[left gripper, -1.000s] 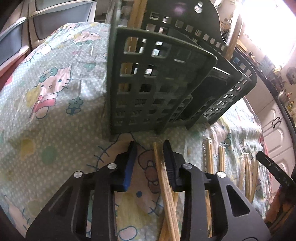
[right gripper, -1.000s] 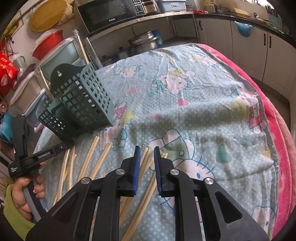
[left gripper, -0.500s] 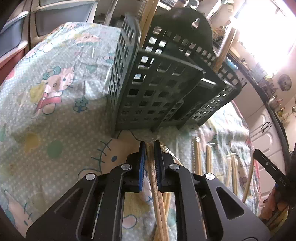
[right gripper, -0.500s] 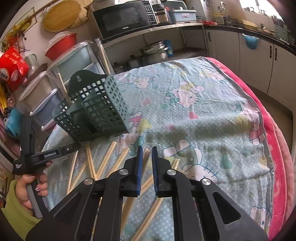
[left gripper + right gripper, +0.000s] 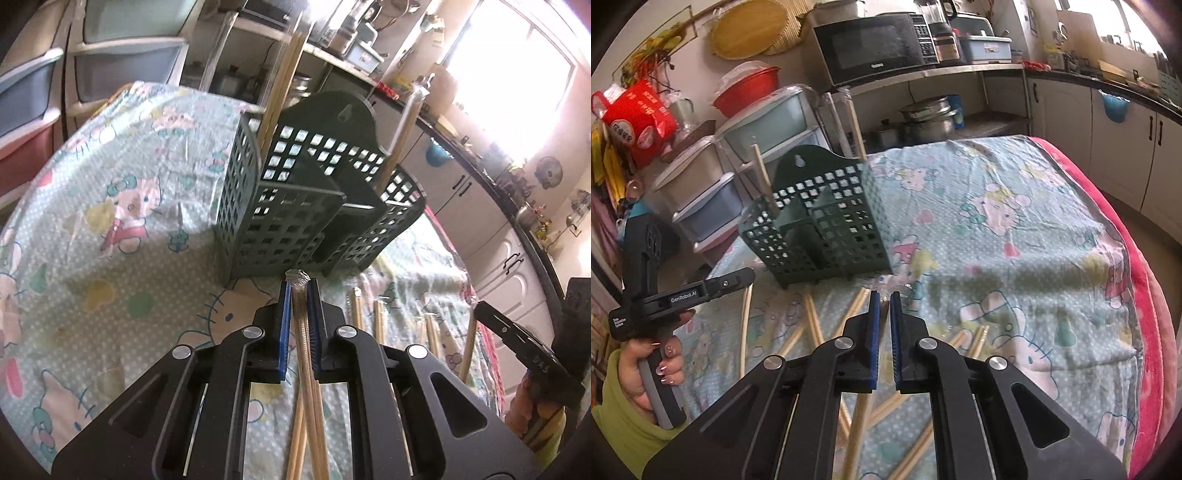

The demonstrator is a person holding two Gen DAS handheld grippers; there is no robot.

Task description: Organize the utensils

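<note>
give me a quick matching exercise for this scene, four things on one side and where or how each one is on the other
Things:
1. left tongs
2. green utensil basket
3. microwave
4. loose chopsticks

Places or states:
A. on the counter shelf at the back
B. lying flat on the cartoon-cat cloth
C. shut on a wrapped pair of chopsticks
D. standing on the table, chopsticks sticking up out of it

Pairs: 1-C, 2-D, 3-A, 4-B

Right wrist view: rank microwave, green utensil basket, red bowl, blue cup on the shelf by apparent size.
1. green utensil basket
2. microwave, close behind; it sits farther back, so real size is unsure
3. red bowl
4. blue cup, partly hidden by pots
</note>
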